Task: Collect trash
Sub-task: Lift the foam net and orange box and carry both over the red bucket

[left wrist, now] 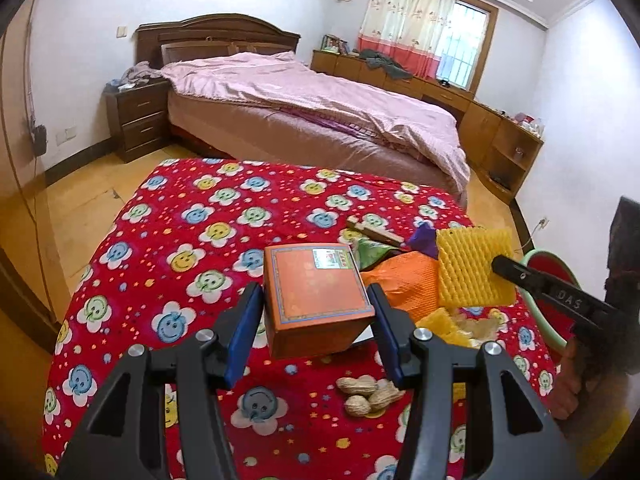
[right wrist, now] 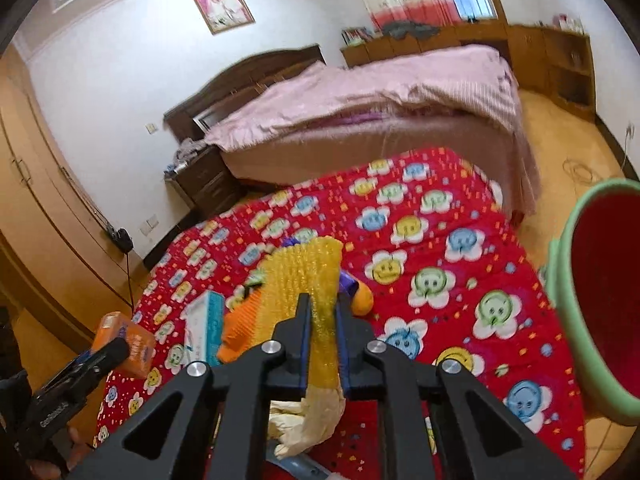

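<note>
Both tongs loaded over the red smiley-flower quilt (left wrist: 168, 248).
My left gripper (left wrist: 316, 312) clamps the square orange cardboard box (left wrist: 316, 292); my right gripper (right wrist: 322, 316) pinches ridged yellow foam netting (right wrist: 308, 276), green-rimmed red bucket (right wrist: 568, 292) at three o'clock.

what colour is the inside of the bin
Red inside, with a pale green rim: bin, clearest in the right wrist view.

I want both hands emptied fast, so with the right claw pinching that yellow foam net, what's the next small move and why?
Probably swing the right claw toward the green bin on its right and let go over the red opening. The yellow foam net is already clamped and lifted off the red cloth. The left claw holds the orange box, which could follow.
</note>
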{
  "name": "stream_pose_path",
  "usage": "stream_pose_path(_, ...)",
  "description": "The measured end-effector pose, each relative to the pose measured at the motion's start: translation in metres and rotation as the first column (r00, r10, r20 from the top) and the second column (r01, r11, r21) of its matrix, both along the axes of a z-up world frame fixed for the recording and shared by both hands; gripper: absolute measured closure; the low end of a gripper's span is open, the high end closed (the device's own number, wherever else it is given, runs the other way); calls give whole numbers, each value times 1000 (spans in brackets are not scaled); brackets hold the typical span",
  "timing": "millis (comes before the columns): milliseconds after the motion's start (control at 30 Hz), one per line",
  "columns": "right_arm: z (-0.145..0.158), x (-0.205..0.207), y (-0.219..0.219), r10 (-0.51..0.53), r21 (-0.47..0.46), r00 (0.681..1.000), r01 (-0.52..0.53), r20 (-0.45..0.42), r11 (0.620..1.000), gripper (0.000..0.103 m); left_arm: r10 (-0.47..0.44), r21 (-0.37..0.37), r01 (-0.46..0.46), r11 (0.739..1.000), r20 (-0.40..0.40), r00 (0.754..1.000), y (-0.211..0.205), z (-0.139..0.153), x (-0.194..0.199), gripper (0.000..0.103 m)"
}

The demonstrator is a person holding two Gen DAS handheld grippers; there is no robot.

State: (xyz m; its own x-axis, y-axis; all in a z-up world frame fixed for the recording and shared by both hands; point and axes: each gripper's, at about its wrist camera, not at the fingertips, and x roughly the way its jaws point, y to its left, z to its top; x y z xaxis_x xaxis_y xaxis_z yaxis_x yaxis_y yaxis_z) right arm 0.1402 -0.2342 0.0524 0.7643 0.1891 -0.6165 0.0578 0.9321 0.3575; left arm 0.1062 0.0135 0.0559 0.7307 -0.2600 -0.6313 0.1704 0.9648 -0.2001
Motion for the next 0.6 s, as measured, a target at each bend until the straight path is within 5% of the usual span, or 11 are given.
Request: stream_pose_path(600, 81, -72, -27, -100, -92, 981, 116, 167, 989, 90, -174, 2, 175, 985, 72, 982, -62, 59, -8, 49)
